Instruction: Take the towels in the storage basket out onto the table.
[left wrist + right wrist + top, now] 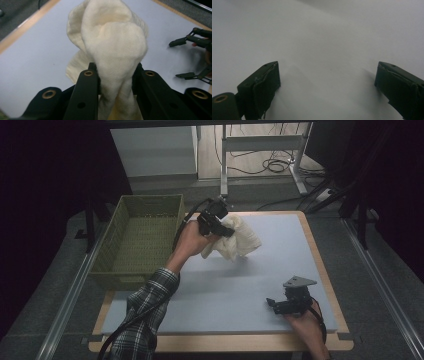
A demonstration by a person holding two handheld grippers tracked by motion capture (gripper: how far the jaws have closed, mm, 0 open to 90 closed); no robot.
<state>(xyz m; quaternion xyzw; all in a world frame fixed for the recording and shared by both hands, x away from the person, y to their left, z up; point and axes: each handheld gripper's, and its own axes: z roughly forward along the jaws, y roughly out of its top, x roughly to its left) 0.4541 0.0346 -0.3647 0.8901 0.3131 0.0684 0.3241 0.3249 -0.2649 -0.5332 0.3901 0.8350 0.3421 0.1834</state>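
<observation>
Grey mat (225, 290) over a wooden table, dark room beyond. Far left: green woven basket (142, 237), standing beside the mat. My left gripper (216, 222) is clamped on a cream cloth (239, 239) (bunched, hanging clear above the mat's far part). Near right: my right gripper (278, 304) rests low over the mat, jaws spread wide, nothing between them.

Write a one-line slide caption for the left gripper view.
Left gripper jaws clamp a bunched cream cloth above the grey table mat; right gripper waits open nearby.
</observation>
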